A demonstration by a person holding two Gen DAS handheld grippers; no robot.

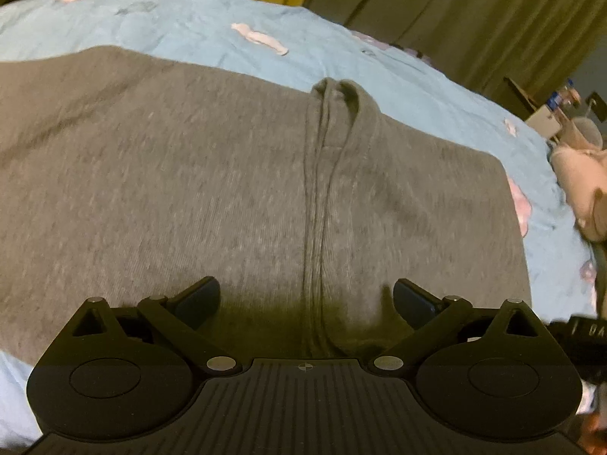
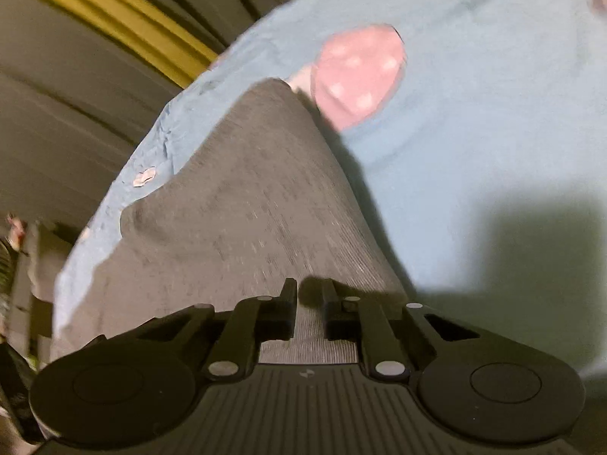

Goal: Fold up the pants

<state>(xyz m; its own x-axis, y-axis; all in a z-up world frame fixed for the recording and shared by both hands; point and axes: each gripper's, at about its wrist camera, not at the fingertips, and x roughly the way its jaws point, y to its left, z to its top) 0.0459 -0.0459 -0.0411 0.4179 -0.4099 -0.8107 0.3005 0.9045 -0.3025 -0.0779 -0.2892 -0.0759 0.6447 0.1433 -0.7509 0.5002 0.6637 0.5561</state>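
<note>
Two claws over grey pants (image 1: 189, 189) spread on the blue sheet (image 1: 151, 19): my left claw (image 1: 305, 297) gapes empty, my right claw (image 2: 309, 295) nearly clenched on fabric. Soft, limp knit; I'd pinch hems or waistband.

Hardly any readable text

Only pale letters show, on a black object (image 1: 584, 331) at the right edge of the left wrist view; they look like "DA" or "OA", cut off by the frame, so the word cannot be made out. The right wrist view holds no writing, label, brand or number that can be read.
</note>
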